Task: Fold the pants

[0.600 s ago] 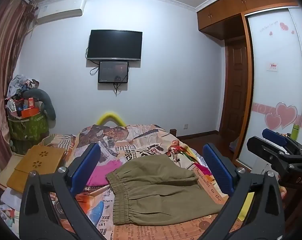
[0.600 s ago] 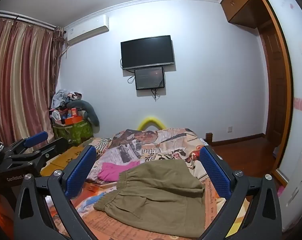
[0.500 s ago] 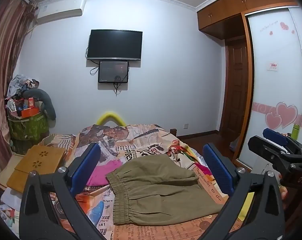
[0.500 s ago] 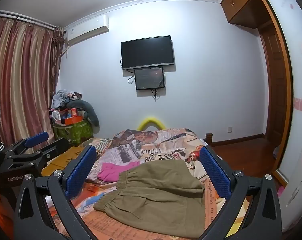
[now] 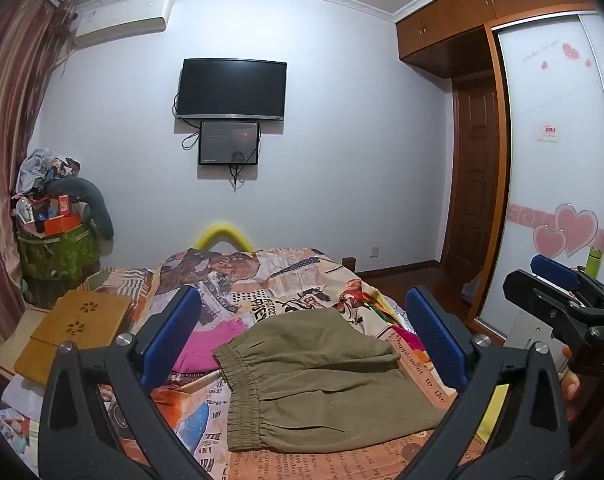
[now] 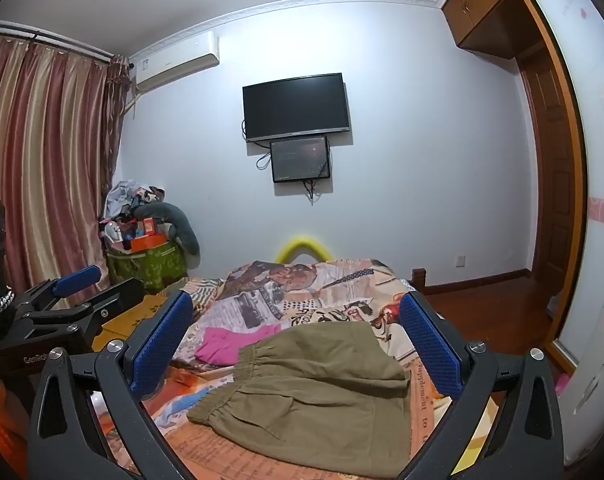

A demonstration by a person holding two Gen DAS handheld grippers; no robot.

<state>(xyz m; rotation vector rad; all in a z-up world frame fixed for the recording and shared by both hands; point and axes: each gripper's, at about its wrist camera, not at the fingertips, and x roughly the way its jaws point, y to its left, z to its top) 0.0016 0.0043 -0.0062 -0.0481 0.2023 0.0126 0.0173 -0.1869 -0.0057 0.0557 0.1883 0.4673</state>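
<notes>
Pants lie on the bed, olive, already doubled into a compact rectangle, elastic waistband toward the left edge in both views. They sit near the close end of the bed, on top of the newspaper-print bedspread. My read: the fold looks mostly or fully done and the bundle is parked flat so it holds shape.

Left gripper: fingers spread wide, nothing between them, held up off the bed and well apart from the pants. Right gripper: same, fingers spread, empty, above the cloth with no contact. Both aim across the bed at the far wall, so this looks like a hover, not a grasp. Each gripper shows at the edge of the other's view, so they are side by side.

Pink garment lies just beyond the pants on the left, touching or just beside the waistband corner; can't tell which. Wooden lap board sits left of the bed.

Readable text:
- bedspread print: "Supplement to the" along the right edge, other newsprint words too small to trust
- right gripper body, seen from the left view: "DAS" then cut off
- left gripper body, seen from the right view: "GenRob", cut off
- wardrobe door: cursive line and a small red label, both illegible

TV and small screen on the wall are dark.
</notes>
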